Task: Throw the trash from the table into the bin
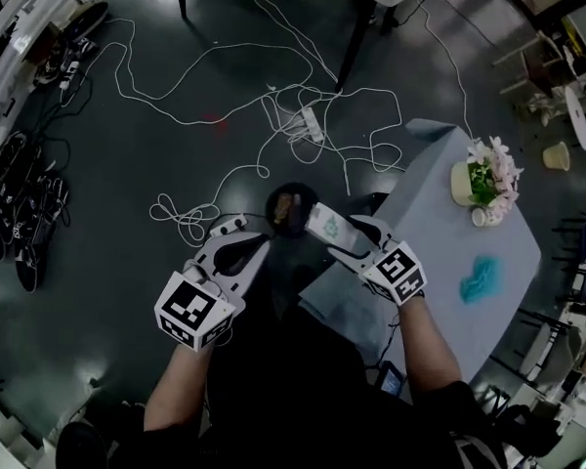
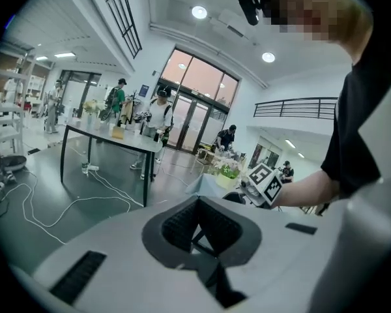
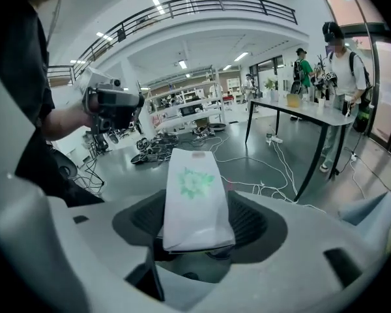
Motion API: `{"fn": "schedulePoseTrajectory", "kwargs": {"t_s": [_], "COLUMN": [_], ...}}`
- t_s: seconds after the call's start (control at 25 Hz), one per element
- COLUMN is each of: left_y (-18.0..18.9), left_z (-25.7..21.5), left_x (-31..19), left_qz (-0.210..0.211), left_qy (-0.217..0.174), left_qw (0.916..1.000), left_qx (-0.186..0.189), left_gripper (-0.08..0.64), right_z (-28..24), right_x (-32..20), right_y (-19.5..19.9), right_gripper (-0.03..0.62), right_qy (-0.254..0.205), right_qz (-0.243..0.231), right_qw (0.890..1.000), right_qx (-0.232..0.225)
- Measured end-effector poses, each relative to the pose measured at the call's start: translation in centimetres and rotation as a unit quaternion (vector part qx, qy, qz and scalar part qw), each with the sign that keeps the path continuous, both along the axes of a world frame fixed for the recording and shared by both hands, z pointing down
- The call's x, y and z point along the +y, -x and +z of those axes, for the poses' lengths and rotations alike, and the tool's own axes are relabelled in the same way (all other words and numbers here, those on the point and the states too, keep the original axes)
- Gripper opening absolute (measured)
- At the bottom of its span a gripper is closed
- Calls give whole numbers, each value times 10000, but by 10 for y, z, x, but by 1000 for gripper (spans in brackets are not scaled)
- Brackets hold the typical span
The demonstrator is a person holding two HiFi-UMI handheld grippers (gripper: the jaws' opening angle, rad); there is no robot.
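Head view: person standing at corner of grey-blue table (image 1: pixel 420 203), one gripper in each hand, both out in front over the floor.

R gripper (image 1: pixel 347 240): clenched on a white packet (image 3: pixel 197 197) w/ green print. The packet is sitting flat between the two dark pads and sticking out past them, clear of the table. In head view its far end is overlapping the right edge of the bin (image 1: pixel 272 213), and the gripper is pointing downward toward it.

Bin: small, dark, round, standing on the floor just off the table corner, between the two grippers as seen from above. Something brownish is lying inside; can't tell what.

L gripper (image 2: pixel 197 204): jaws closed, pad tips meeting, nothing between them. It is hanging just left of the bin, apart from the R gripper.

On table, well apart from both grippers: a teal crumpled item (image 1: pixel 481 279) lying near the middle, a white pot of pale flowers (image 1: pixel 466 182) near the far edge, and a small white cup (image 1: pixel 481 217) just beside the pot.

Floor: white cables (image 1: pixel 181 221) looping about, and a power strip (image 1: pixel 311 123) beyond the bin.
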State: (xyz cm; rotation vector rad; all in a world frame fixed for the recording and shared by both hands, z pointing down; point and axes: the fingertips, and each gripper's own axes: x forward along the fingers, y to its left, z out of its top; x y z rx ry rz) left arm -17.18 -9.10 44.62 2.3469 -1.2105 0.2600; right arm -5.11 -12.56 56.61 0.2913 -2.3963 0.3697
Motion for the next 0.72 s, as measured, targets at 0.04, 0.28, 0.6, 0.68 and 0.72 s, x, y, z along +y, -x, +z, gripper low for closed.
{"fn": "schedulePoseTrajectory", "kwargs": {"t_s": [0.04, 0.28, 0.6, 0.68, 0.72], "left_y": [8, 47, 65, 66, 67], "left_z": [7, 70, 170, 196, 207], "left_x": [-8, -39, -64, -67, -69], "left_qz": [37, 145, 211, 262, 279], "left_qy": [-1, 175, 368, 404, 415], "left_qw": [10000, 9996, 9991, 9988, 9987], "left_qx": [-42, -157, -45, -47, -47], "left_gripper": [12, 12, 12, 12, 12], "right_z": [7, 65, 154, 174, 183], "right_x": [-4, -11, -35, -39, -40], "right_y": [6, 29, 56, 61, 63], "right_gripper": [291, 291, 291, 291, 291], "right_qy": [43, 438, 764, 885, 959], "right_qz": [31, -66, -252, -279, -287], "right_qw": [10000, 9980, 9929, 9914, 9906], "right_qx": [51, 459, 874, 923, 937]}}
